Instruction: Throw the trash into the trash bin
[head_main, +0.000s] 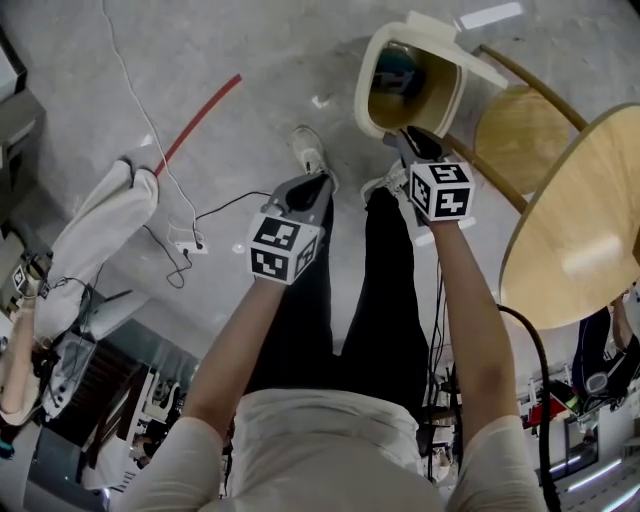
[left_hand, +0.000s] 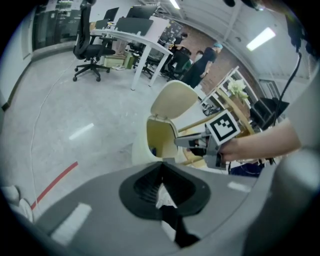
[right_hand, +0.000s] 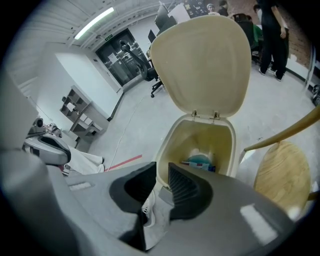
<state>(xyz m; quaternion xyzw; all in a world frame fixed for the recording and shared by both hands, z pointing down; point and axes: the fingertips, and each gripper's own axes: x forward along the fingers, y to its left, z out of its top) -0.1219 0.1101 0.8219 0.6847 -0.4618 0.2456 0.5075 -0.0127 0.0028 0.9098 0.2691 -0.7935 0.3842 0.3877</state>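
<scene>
Floor of grey concrete (head_main: 250, 60) spread under everything, with a round wooden table (head_main: 575, 230) at the person's right. Beside it stood the cream trash bin (head_main: 447, 92), its lid (right_hand: 205, 65) hinged fully back and upright, so the mouth gaped towards the right gripper (right_hand: 161, 171). That gripper hung just above the near rim, pointing steeply down, its jaws slightly parted with nothing between them; only a white shoe showed through the gap. The left gripper (left_hand: 161, 167) was well back from the bin, over the person's legs, jaws pressed together and empty. The trash (right_hand: 200, 160), a teal-and-white packet, already lay at the bottom of the bin, its long axis seemingly running side to side, parallel to the hinge; which end led could not be told. The drop looked done, so the step in hand was probably the retreat: best made by lifting straight off the rim, jaws kept parted, without nudging the bin or tipping the lid.
</scene>
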